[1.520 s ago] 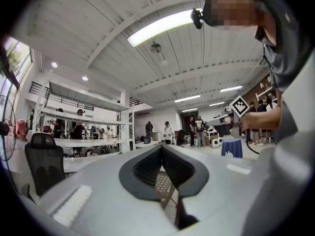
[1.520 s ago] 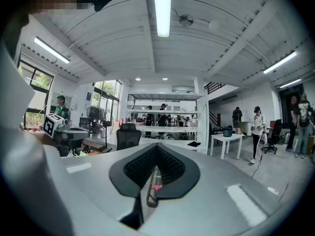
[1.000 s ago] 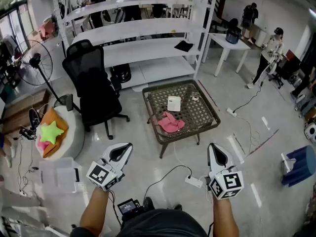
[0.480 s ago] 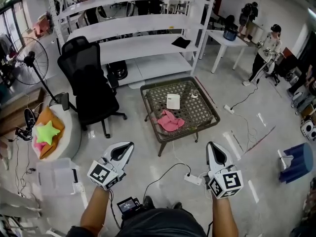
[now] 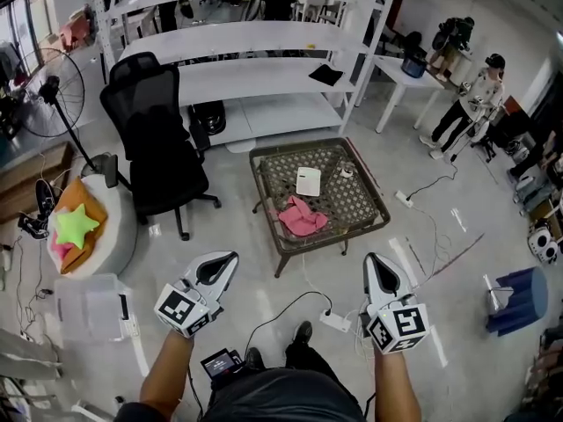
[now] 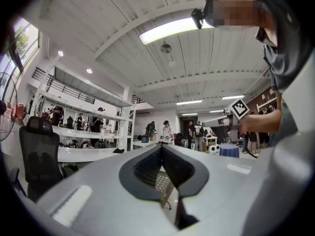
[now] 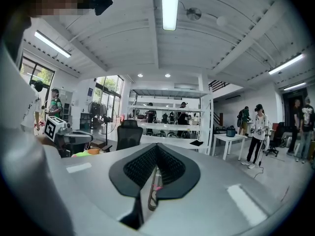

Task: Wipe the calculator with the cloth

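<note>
A low wicker table (image 5: pixel 369 209) stands ahead on the floor. On it lie a white calculator (image 5: pixel 309 181) and a crumpled pink cloth (image 5: pixel 302 217) nearer to me. My left gripper (image 5: pixel 223 259) and right gripper (image 5: pixel 377 263) are held out level, well short of the table, both shut with nothing between the jaws. In the left gripper view the jaws (image 6: pixel 161 149) meet, with the table's edge seen through the slit. The right gripper view shows its jaws (image 7: pixel 156 147) closed, a sliver of pink cloth behind them.
A black office chair (image 5: pixel 158 139) stands left of the table, white shelving (image 5: pixel 237 69) behind it. A power strip (image 5: pixel 334 321) and cables lie on the floor between me and the table. A blue bin (image 5: pixel 517 299) sits at right. People stand at the far right.
The table, chair and shelving have shifted slightly up and left in the head view as I step; both grippers keep their pose and stay shut.
</note>
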`<state>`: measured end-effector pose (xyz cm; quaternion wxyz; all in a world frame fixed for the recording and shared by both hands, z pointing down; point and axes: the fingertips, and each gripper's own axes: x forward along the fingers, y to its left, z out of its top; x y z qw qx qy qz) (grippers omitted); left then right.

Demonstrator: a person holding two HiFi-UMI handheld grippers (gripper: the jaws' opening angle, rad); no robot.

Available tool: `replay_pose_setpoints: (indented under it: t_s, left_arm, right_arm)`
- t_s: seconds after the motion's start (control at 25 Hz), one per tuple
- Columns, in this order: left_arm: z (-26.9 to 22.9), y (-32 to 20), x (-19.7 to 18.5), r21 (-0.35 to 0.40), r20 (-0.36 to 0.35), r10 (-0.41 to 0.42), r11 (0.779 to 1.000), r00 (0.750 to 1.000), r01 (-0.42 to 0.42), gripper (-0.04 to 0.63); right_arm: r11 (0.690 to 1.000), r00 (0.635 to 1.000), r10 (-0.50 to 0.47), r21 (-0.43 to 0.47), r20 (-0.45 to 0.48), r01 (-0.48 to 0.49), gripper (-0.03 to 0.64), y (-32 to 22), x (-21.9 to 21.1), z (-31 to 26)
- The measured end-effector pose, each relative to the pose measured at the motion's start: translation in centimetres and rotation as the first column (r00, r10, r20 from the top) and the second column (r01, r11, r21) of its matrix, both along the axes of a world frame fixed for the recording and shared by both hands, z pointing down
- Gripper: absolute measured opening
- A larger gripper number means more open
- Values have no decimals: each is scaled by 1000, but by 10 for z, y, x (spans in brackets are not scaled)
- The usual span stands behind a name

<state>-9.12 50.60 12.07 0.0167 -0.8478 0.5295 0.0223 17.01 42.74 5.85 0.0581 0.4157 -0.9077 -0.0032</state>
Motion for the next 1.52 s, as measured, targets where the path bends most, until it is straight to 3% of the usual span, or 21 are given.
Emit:
replay_pose_setpoints:
  t_s: [0.32,0.6,1.04,1.2,1.52]
  left_arm:
    - [12,-31,1,-63,35,-55,996,998,57,58]
    - [10,-88,15,-89,27,-124,988,992,126,58]
    - [4,-148,43,-142,38,-262,954,964,264,58]
    - [-1,-167,56,-154,48,-263,951,964,267,58]
    - [-9,-207,70,-132,81,-209,967,975,218,58]
  right_arm:
    - [998,998,-55,-39,42,57,3,-64,-3,21]
    - [987,987,-140,-68,76,145,3,-141,0,35]
    - [956,954,-259,-99,150,275,3,-234,12,53]
    - [955,947,-263,-92,185,283,3,-250,21,52]
    - [954,944,-242,-121,222,273,3,-265,29,67]
